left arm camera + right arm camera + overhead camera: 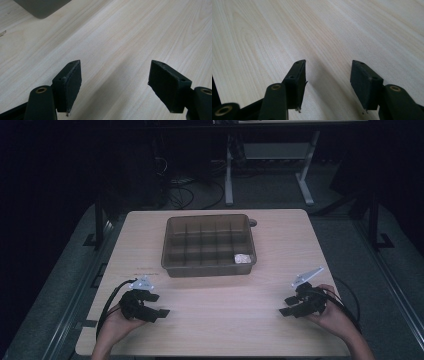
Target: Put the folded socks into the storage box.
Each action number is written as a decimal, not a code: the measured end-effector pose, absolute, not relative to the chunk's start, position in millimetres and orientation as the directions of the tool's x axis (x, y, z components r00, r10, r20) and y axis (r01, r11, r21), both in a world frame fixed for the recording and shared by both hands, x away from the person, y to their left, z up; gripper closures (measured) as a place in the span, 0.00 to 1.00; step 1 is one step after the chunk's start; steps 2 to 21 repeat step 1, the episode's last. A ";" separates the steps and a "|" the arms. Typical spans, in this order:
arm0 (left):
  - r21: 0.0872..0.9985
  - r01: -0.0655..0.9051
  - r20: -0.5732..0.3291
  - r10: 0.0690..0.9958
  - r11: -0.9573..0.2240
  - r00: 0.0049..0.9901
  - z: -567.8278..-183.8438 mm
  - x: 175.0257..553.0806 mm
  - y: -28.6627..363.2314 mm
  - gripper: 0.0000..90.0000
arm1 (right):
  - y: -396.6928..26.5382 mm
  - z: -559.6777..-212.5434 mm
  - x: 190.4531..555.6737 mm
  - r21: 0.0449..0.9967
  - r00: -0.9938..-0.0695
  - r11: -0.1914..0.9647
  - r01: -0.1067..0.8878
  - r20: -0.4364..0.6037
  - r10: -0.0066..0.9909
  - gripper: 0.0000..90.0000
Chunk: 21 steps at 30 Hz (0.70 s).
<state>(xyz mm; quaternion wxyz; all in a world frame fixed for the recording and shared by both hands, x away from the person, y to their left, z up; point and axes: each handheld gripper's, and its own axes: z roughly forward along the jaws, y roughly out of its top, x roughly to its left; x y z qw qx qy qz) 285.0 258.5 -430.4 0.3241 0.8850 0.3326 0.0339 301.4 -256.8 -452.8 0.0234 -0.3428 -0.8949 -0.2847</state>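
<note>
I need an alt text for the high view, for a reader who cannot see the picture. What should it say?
A person's hands hold two black tongs, left tongs and right tongs, both open and empty, low over a light wooden table. Farther back on the table stands a brown divided tray with a small white object in its near right compartment.

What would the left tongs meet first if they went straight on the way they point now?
Probably only bare table: the open left tongs aim across the wood, and the tray corner sits off to the side of that line.

Black left gripper, black right gripper, grey three-cornered plates, trailing black cables, brass-ringed screw holes
</note>
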 end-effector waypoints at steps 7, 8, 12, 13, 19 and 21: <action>0.597 0.565 -0.153 0.611 -0.569 0.777 -430.0 285.1 258.7 0.29 | -256.9 -452.6 300.9 0.498 -0.767 0.604 0.623 0.233 0.598 0.51; 0.597 0.565 -0.153 0.611 -0.569 0.777 -430.0 285.1 258.7 0.29 | -256.9 -452.6 300.9 0.498 -0.767 0.604 0.623 0.233 0.598 0.51; 0.597 0.565 -0.153 0.611 -0.569 0.777 -430.0 285.1 258.7 0.29 | -256.9 -452.6 300.9 0.498 -0.767 0.604 0.623 0.233 0.598 0.51; 0.597 0.565 -0.153 0.611 -0.569 0.777 -430.0 285.1 258.7 0.29 | -256.9 -452.6 300.9 0.498 -0.767 0.604 0.623 0.233 0.598 0.51; 0.597 0.565 -0.153 0.611 -0.569 0.777 -430.0 285.1 258.7 0.29 | -256.9 -452.6 300.9 0.498 -0.767 0.604 0.623 0.233 0.598 0.51; 0.597 0.565 -0.153 0.611 -0.569 0.777 -430.0 285.1 258.7 0.29 | -256.9 -452.6 300.9 0.498 -0.767 0.604 0.623 0.233 0.598 0.51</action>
